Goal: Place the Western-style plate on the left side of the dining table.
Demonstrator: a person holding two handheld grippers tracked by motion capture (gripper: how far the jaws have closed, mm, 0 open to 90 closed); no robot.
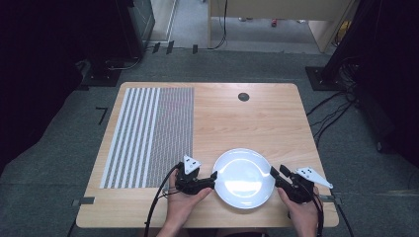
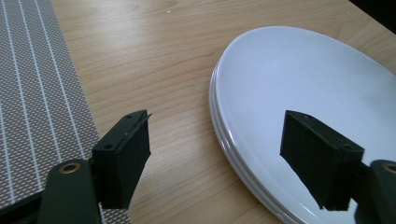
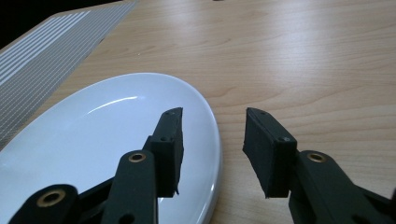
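Note:
A white plate (image 1: 245, 170) lies on the wooden table (image 1: 237, 118) near its front edge. My left gripper (image 1: 213, 179) is at the plate's left rim, and its jaws stand open. In the left gripper view, one jaw hangs over the wood and the other over the plate (image 2: 303, 70), with the rim between them and neither pad on it (image 2: 219, 123). My right gripper (image 1: 274, 173) is at the plate's right rim and is open too (image 3: 214, 116). In the right gripper view, its left jaw is over the plate (image 3: 93, 130) and its right jaw over bare wood.
A grey striped mat (image 1: 148, 136) covers the left part of the table, just left of my left gripper, and also shows as the mat (image 2: 32, 93) (image 3: 42, 51) in both gripper views. A dark round hole (image 1: 243, 97) sits near the far edge. Cables run over the floor at the right.

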